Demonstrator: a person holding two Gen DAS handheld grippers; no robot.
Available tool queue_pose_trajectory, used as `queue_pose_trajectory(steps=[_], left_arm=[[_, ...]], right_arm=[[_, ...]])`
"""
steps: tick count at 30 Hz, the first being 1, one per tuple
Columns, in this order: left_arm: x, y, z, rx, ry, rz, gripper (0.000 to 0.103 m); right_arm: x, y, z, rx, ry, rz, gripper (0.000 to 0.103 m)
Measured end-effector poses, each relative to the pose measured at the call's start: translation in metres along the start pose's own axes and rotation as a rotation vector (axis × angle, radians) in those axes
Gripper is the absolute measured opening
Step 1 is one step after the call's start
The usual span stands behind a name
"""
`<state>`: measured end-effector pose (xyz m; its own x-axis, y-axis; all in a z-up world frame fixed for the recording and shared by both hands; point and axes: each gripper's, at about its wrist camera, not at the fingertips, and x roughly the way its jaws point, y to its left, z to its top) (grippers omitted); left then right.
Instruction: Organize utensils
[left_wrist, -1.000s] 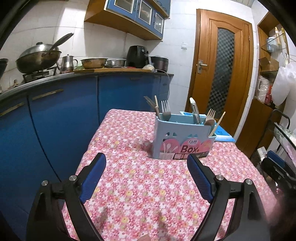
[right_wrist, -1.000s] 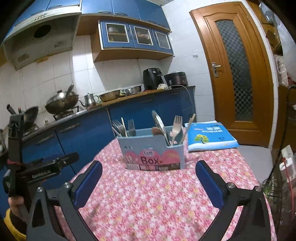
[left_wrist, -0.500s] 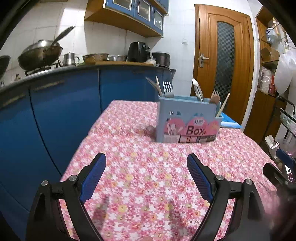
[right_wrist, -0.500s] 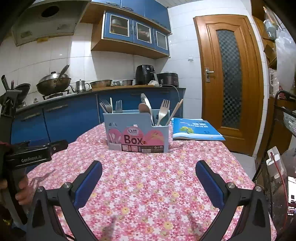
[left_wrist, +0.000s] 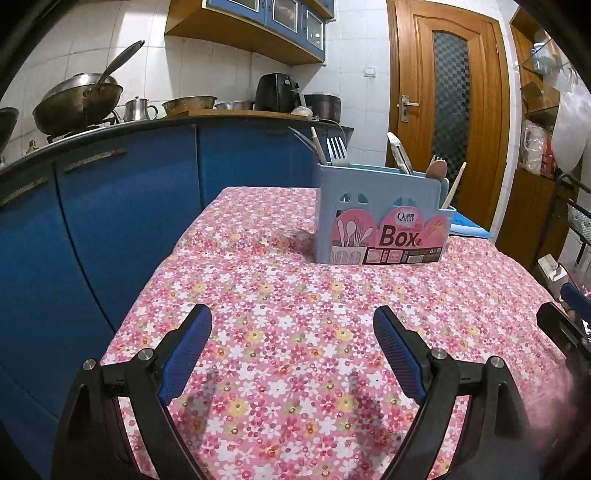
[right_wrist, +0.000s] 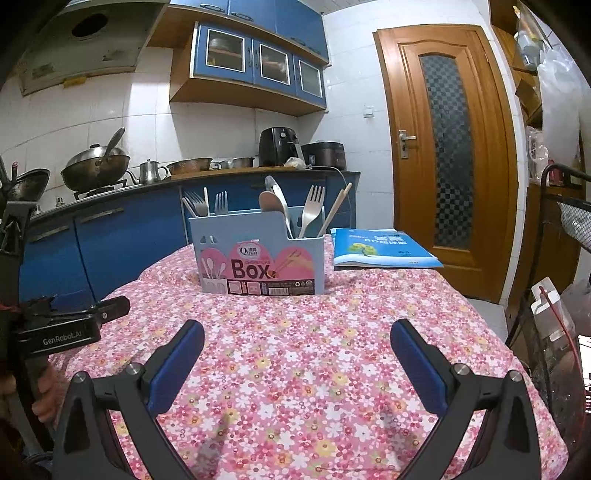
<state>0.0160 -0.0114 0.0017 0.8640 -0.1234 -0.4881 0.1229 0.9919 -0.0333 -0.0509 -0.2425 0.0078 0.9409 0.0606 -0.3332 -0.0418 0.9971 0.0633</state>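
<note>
Left tongs (left_wrist: 291, 332) gaping, right tongs (right_wrist: 297, 345) gaping — both empty

i see a pink tablecloth (left_wrist: 295, 314) printed all over with small white, yellow and red flowers. the utensil box (right_wrist: 258, 254) is pale blue with a pink label and dark "box" lettering; the forks (right_wrist: 312, 206) in it are silver, the spoon (right_wrist: 267, 201) brown. my left gripper (left_wrist: 291, 332) and right gripper (right_wrist: 295, 345) are black with blue pads. the booklet (right_wrist: 380, 251) is bright blue, the cabinets (left_wrist: 122, 221) deep blue, the door (right_wrist: 447, 147) orange-brown with checkered glass
</note>
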Motion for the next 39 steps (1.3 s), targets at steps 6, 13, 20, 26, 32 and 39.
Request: queue_pose_trajectory(steps=[6, 13, 20, 26, 32, 39], left_arm=[[0.0011, -0.0006, -0.0002, 0.002, -0.002, 0.005, 0.090], [0.0007, -0.0032, -0.0005, 0.015, -0.007, 0.002, 0.090], [-0.0005, -0.0045, -0.0013, 0.025, -0.009, -0.008, 0.090], [-0.0008, -0.0047, -0.0012, 0.024, -0.009, -0.009, 0.090], [-0.0008, -0.0049, -0.0010, 0.024, -0.009, -0.010, 0.090], [-0.0010, -0.0050, -0.0012, 0.023, -0.008, -0.010, 0.090]], right_arm=[[0.0004, -0.0006, 0.0003, 0.002, 0.004, 0.004, 0.103], [0.0012, -0.0003, 0.0000, 0.002, 0.007, 0.006, 0.103], [0.0017, 0.0000, 0.0000, 0.001, 0.007, 0.007, 0.103], [0.0016, 0.0007, -0.0007, 0.001, 0.009, 0.007, 0.103], [0.0018, 0.0004, -0.0005, 0.003, 0.008, 0.007, 0.103], [0.0018, 0.0007, -0.0012, 0.003, 0.008, 0.007, 0.103]])
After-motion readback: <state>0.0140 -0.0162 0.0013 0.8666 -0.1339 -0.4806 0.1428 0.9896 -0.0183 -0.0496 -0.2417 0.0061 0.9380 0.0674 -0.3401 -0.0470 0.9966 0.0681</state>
